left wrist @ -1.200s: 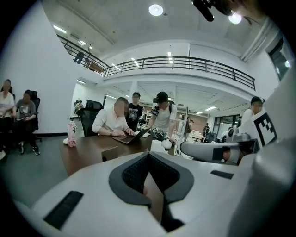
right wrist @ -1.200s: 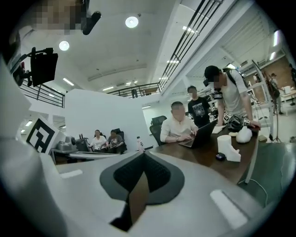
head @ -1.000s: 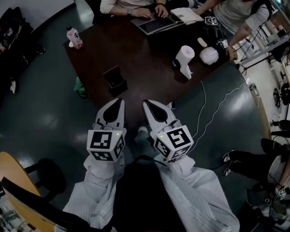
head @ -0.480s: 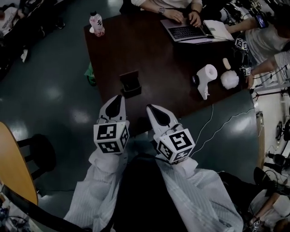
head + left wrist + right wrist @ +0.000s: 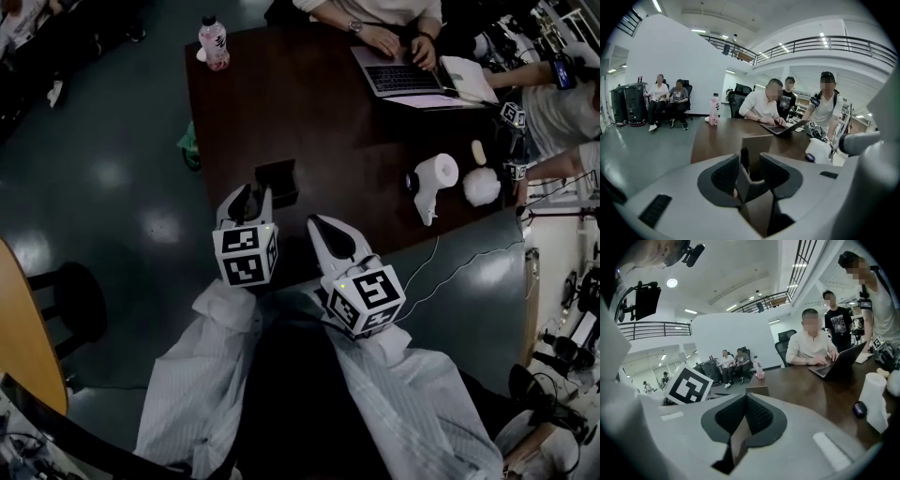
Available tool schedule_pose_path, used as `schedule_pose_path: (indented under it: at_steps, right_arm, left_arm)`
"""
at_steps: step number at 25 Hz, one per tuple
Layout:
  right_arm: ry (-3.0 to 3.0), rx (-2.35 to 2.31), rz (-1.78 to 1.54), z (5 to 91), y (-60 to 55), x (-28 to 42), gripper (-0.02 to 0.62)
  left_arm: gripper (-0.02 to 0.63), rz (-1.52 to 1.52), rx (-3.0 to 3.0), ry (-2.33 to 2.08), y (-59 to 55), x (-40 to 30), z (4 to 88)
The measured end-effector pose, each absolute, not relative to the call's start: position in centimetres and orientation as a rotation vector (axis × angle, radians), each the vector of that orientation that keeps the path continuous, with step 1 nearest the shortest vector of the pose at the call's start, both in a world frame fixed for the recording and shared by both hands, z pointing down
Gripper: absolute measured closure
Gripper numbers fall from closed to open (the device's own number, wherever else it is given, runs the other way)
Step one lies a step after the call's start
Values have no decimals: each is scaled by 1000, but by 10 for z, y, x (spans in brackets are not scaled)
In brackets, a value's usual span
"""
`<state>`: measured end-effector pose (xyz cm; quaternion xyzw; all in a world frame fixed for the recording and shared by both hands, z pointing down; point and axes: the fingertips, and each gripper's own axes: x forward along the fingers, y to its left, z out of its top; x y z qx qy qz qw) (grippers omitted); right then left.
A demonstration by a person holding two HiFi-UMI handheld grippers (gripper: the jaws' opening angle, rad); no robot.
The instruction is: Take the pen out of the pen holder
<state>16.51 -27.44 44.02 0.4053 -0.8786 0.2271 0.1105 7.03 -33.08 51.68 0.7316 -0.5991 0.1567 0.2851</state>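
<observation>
Black pen (image 5: 745, 158) — just beyond opening left gripper (image 5: 749, 163).

The right gripper (image 5: 746, 397) has its dark ribbed jaws pressed together with nothing between them. Just beyond the tips, the top edge of a brown pen holder (image 5: 757, 390) shows on a dark wooden table (image 5: 801, 387). A marker cube (image 5: 689, 383) sits close on the gripper's left. Farther ahead is a pink bottle (image 5: 759, 369). Ahead to the right, a person types on a laptop (image 5: 836, 363), with a white roll (image 5: 874, 397) nearer.
</observation>
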Motion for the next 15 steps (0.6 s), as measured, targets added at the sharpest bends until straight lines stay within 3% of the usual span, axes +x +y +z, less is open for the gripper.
schedule_pose_path:
  at_steps: [15]
  right_arm:
    - [-2521, 1278, 729, 454, -284, 202, 594]
  left_arm:
    - [477, 470, 1871, -1704, -355, 74, 545]
